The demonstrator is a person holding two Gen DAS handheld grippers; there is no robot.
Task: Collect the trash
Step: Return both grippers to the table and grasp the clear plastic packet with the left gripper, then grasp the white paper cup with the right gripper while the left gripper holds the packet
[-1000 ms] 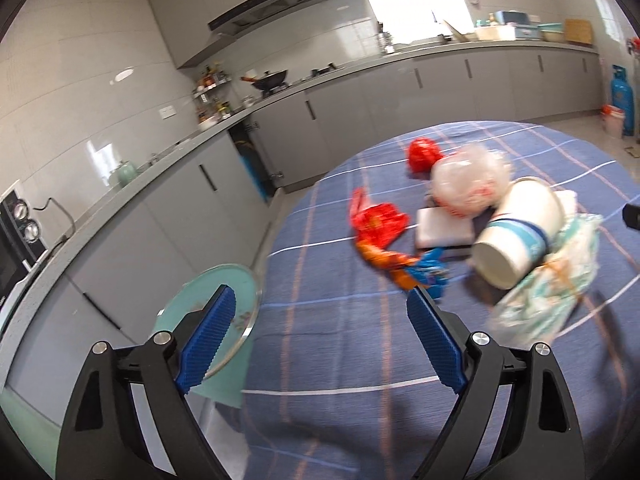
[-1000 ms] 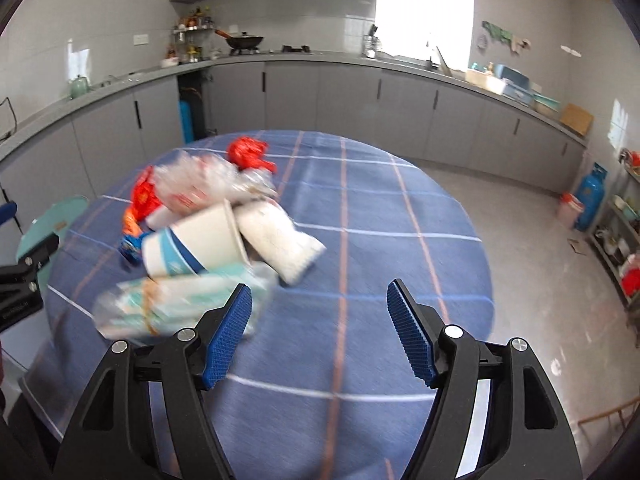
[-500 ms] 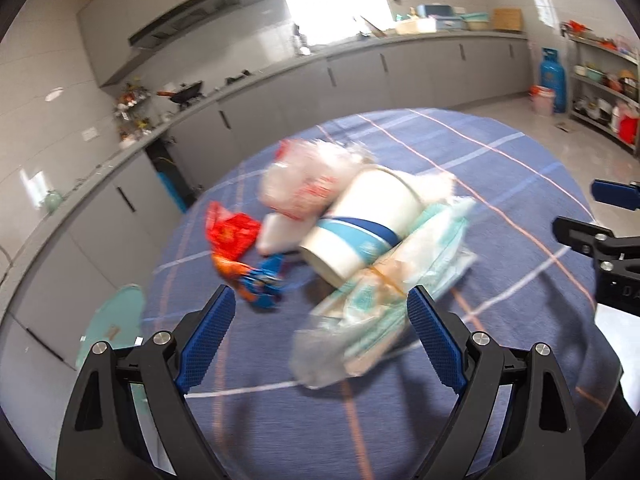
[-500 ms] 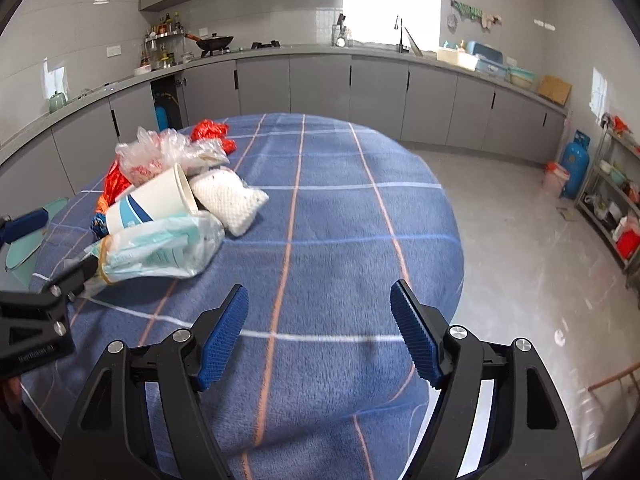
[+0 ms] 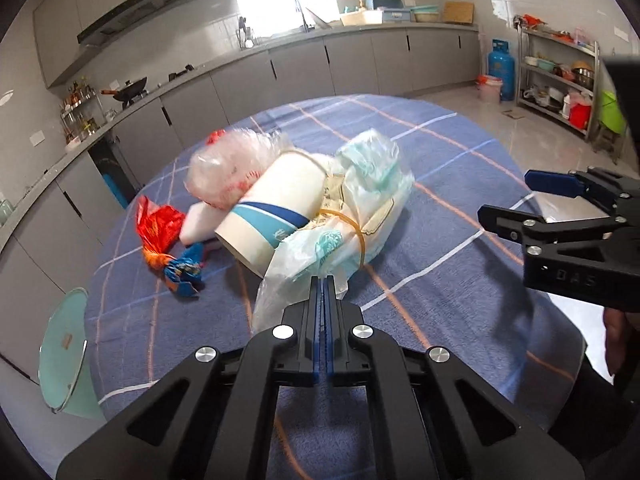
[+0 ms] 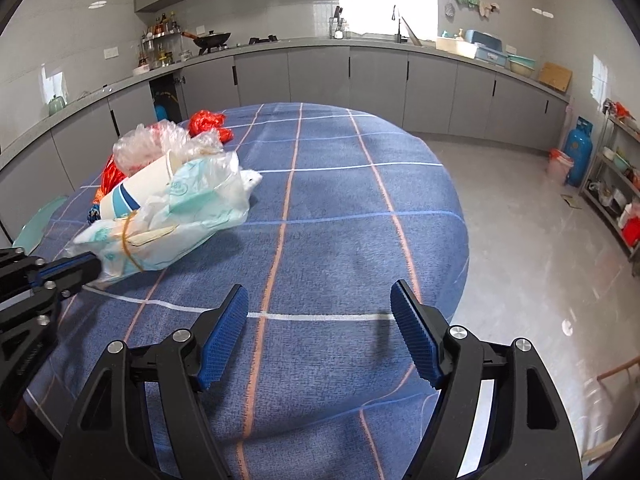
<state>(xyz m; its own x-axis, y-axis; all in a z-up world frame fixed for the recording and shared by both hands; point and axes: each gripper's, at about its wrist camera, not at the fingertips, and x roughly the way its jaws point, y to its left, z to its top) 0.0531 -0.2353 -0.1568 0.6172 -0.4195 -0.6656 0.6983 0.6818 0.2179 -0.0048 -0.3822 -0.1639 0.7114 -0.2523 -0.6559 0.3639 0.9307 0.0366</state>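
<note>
A pile of trash lies on the blue checked tablecloth (image 5: 440, 152). In it are a clear plastic bag of white-and-teal packaging (image 5: 360, 208) bound with a rubber band, a tipped paper cup (image 5: 276, 216), a crumpled clear bag (image 5: 232, 164), a red wrapper (image 5: 158, 220) and a blue wrapper (image 5: 184, 272). My left gripper (image 5: 323, 280) is closing all the way, its pads together on the bound bag's near edge. In the right wrist view the same bag (image 6: 180, 216) sits left of my right gripper (image 6: 320, 308), which is open over bare cloth with nothing between its fingers.
A teal glass-topped stool (image 5: 64, 348) stands left of the table. Grey kitchen counters (image 6: 360, 60) run along the far walls. A blue gas cylinder (image 6: 578, 152) and a metal shelf rack (image 5: 560, 76) stand on the right. Open tiled floor (image 6: 520, 220) lies right of the table.
My left gripper swung from the table's left edge toward the pile and went from wide open to shut at the bound bag's edge. The right gripper shifted a little and stayed open.
</note>
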